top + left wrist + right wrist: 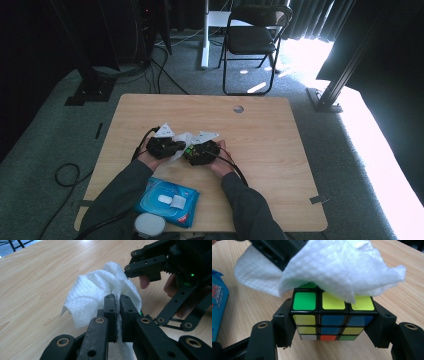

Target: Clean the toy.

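White wipe (332, 267) draped over the cube (332, 315), mid-worktop (260, 130).
My left claw (117, 315) is pinched tight on the wipe; my right claw (332, 325) is clamped on the cube's sides. Blue wipes pack (167, 201) sits near the cube, on my side.

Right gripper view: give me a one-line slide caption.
Right gripper clamps a scrambled puzzle cube above the wooden table while a white wipe drapes over its top face.
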`<action>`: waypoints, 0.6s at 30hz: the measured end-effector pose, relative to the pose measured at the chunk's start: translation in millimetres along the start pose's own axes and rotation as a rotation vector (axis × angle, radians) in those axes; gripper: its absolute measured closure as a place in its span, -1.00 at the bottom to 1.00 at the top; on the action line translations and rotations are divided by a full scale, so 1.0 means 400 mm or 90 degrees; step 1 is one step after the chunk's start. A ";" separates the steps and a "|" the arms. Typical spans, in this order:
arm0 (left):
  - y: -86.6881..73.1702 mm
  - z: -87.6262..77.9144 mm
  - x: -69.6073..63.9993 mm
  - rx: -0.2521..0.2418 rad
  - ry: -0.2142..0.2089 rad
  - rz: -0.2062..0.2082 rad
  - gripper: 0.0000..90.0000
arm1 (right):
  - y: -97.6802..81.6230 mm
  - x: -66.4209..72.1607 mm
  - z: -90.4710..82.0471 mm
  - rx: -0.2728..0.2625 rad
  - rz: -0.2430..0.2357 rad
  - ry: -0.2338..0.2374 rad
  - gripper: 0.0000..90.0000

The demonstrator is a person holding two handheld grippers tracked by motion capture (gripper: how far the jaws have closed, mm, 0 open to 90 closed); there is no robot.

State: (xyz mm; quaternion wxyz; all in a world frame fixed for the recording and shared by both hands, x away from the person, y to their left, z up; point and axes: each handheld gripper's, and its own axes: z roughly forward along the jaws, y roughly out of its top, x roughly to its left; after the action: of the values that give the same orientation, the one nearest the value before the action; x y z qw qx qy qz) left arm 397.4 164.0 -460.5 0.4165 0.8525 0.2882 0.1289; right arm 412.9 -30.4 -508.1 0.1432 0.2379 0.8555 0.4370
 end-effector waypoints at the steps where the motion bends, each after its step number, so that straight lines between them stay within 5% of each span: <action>1: 0.001 0.001 -0.002 0.000 -0.003 0.002 0.90 | 0.002 -0.001 0.000 0.001 0.000 -0.002 -0.24; 18: 0.012 0.012 -0.035 0.006 -0.036 0.025 0.90 | 0.001 -0.010 0.000 -0.003 0.019 -0.011 -0.24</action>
State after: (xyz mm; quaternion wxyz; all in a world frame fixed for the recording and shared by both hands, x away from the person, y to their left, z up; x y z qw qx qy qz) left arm 390.2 150.3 -459.3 0.4175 0.8634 0.2603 0.1116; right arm 416.3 -32.2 -507.8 0.1449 0.2537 0.8495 0.4392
